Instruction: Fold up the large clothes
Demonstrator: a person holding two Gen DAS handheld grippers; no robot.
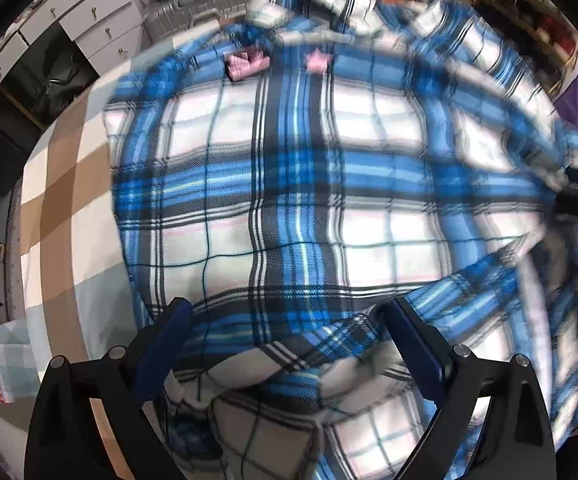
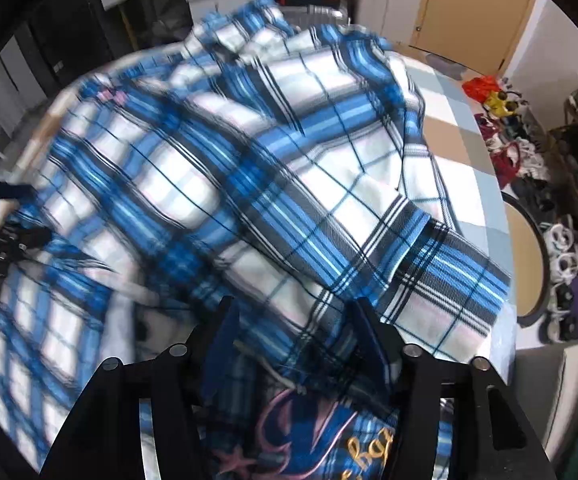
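Left wrist view: a large blue, white and black plaid garment (image 1: pixel 289 184) lies spread over a bed cover (image 1: pixel 61 184) checked in tan, white and pale blue, and fills most of the frame. 2 pink appliqués, a bow-like shape (image 1: pixel 247 65) and a star (image 1: pixel 317 62), sit near its far edge. A folded edge of the plaid cloth rises between the 2 blue-padded fingers of the left gripper (image 1: pixel 285 320); the jaws stand wide apart, and whether the pads press the cloth cannot be told. The right side of this view is motion-blurred.

Right wrist view: the same garment (image 2: pixel 249 184) is rumpled, with a sleeve or flap reaching toward the right edge of the bed. The right gripper (image 2: pixel 293 320) has its jaws about half spread, with bunched plaid cloth between the fingers; contact with the pads cannot be told. Just below the fingers, pink and yellow embroidered lettering (image 2: pixel 329 432) shows on the cloth. The other gripper appears, blurred, at the left margin.

Surroundings: a white chest of drawers (image 1: pixel 89 20) and a grey ribbed suitcase (image 1: pixel 197 8) stand beyond the bed in the left view; a tan door (image 2: pixel 473 12), shoes and bags on the floor (image 2: pixel 501 120) appear in the right view.
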